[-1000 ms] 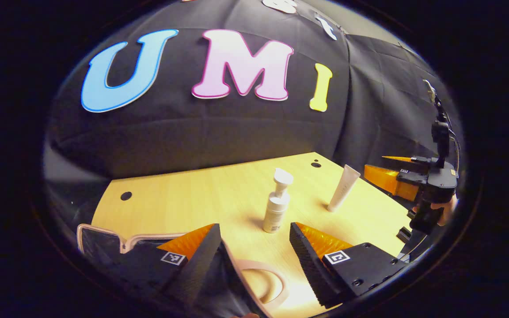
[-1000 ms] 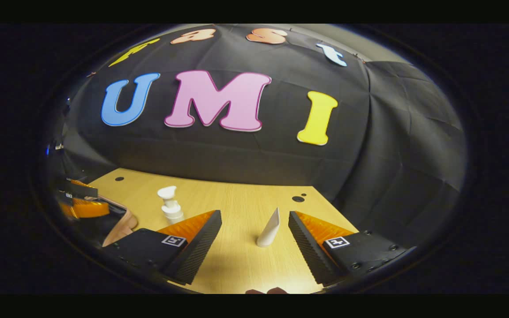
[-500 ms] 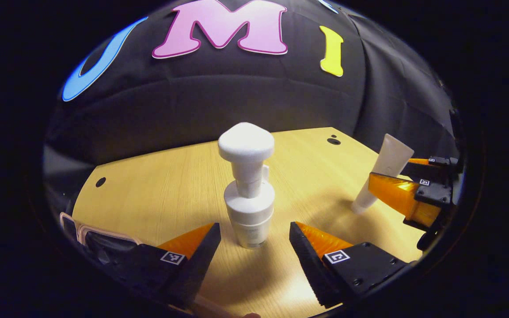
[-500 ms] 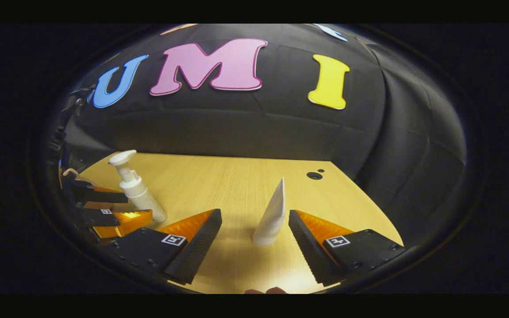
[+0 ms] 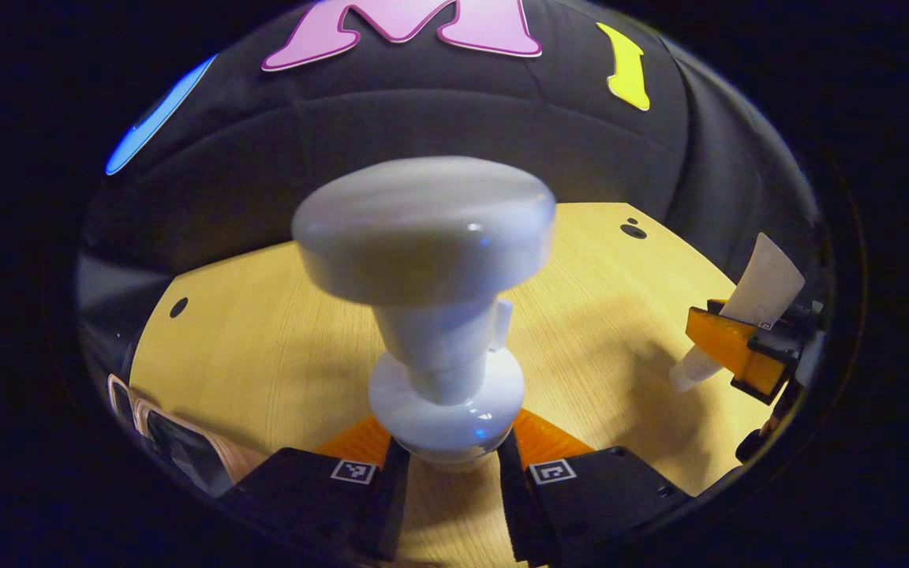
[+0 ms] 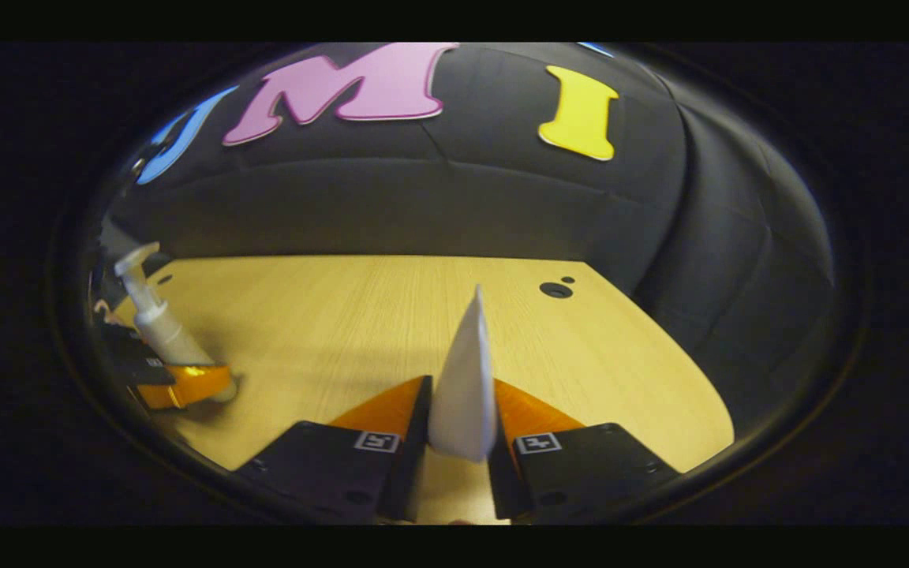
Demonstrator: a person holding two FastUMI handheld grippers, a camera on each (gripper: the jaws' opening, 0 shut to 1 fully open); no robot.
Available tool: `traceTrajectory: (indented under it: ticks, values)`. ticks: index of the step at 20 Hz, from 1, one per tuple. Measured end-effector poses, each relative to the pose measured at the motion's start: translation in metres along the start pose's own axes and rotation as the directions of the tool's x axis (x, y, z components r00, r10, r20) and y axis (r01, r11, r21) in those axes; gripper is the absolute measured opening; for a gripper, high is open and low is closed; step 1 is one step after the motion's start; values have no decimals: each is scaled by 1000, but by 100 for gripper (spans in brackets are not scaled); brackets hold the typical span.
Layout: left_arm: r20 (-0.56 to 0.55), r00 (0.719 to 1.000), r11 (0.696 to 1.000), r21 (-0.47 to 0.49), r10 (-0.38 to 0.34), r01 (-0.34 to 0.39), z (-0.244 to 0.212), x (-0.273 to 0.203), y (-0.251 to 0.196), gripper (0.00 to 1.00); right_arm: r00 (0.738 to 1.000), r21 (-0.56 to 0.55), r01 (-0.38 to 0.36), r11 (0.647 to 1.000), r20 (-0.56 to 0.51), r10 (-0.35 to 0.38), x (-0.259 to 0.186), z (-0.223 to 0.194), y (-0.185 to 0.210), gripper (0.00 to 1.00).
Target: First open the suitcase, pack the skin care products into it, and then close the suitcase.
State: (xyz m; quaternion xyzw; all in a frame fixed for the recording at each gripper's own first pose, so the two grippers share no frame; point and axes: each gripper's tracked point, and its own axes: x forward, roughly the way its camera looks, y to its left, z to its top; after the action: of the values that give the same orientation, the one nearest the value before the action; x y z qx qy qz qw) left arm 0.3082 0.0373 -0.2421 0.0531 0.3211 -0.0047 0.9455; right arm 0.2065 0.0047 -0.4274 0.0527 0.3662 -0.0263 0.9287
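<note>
In the left gripper view, my left gripper (image 5: 448, 465) had its fingers (image 5: 391, 493) drawn in against the body of the pump bottle (image 5: 439, 315), one on each side, below the collar. The bottle stood upright on the counter (image 5: 265, 347), long axis vertical, its broad pump head towards the camera and its small spout facing right. Half a second before, those fingers stood wide apart with the bottle farther off between them; since then they had closed on it and it had grown large in view. At the lower left lay the suitcase (image 5: 178, 442), its pale rim showing. At the far right my right gripper (image 5: 738, 355) clasped the tube (image 5: 762, 292), which leaned with its flat crimped end up and to the right.

In the right gripper view, my right gripper (image 6: 454, 454) had its fingers (image 6: 411, 457) pressed on the lower part of the tube (image 6: 466, 379) from both sides. The tube stood nearly upright, its crimped edge pointing up and its wider end down near the counter (image 6: 344, 315). Earlier these fingers were spread with the tube loose between them. At the far left stood the bottle (image 6: 158, 323), tilted in this view, with my left gripper (image 6: 182, 385) around its base.
</note>
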Motion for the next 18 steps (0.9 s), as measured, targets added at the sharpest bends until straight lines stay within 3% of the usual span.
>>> traceTrajectory:
  ticks: [2, 3, 6, 9, 15, 18]
  values:
    - [-7, 1000, 1000, 5, -17, 17, 4, -26, 6, 55, 1000, 67, -9, 998, -22, 11, -14, 6, -3, 29]
    - [-8, 1000, 1000, 14, -26, 26, 5, -46, 12, 55, 1000, 88, -17, 996, 5, 16, -25, 22, -4, 34]
    - [-34, 998, 997, 63, -53, 55, 5, -110, 40, 55, 996, 108, -68, 992, 62, 61, -69, 46, 8, 34]
    - [-166, 986, 997, 78, 4, 9, -22, -173, 108, 55, 986, 96, -132, 987, 117, 120, -121, 62, 33, 34]
    - [-474, 877, 995, 85, 83, -48, -106, -233, 217, 55, 945, -22, -255, 967, 206, 254, -193, 84, 105, 34]
    - [-601, 799, 999, 16, 33, -29, -145, -234, 224, 55, 923, -17, -333, 943, 200, 330, -218, 81, 144, 34]
